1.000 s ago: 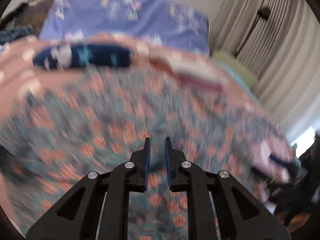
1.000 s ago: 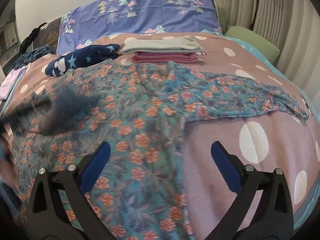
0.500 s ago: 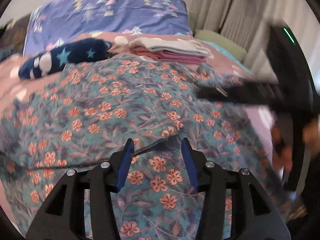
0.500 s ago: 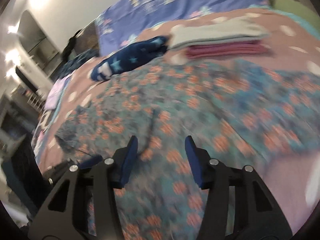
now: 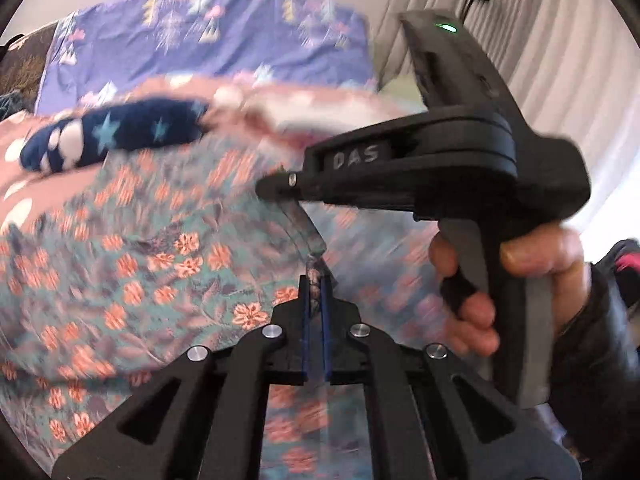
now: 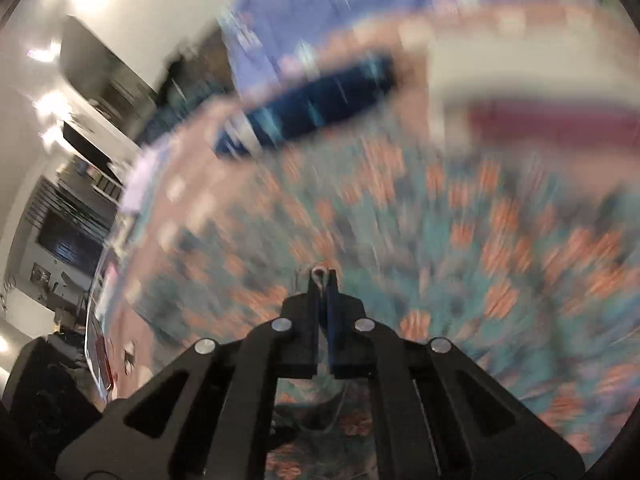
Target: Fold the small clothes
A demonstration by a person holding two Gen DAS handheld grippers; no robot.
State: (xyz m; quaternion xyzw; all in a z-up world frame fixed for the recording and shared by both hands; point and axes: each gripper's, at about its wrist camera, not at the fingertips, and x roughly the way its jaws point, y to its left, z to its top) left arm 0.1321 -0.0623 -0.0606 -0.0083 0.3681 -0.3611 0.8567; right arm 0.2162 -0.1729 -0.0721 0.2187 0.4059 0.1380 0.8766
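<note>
Half a second ago both my tools stood part open above the floral garment (image 5: 168, 264). My left tool (image 5: 316, 280) has now clamped onto a raised fold of that garment. My right tool (image 6: 324, 276) has also closed, with a pale sliver of cloth pinched at its tips. In the left wrist view, my right hand (image 5: 516, 280) has moved in close, just beside the left tool

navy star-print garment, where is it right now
In the left wrist view the navy star-print garment lies at upper left on the pink dotted bedspread, just beyond the floral garment, in front of the purple pillow.
</note>
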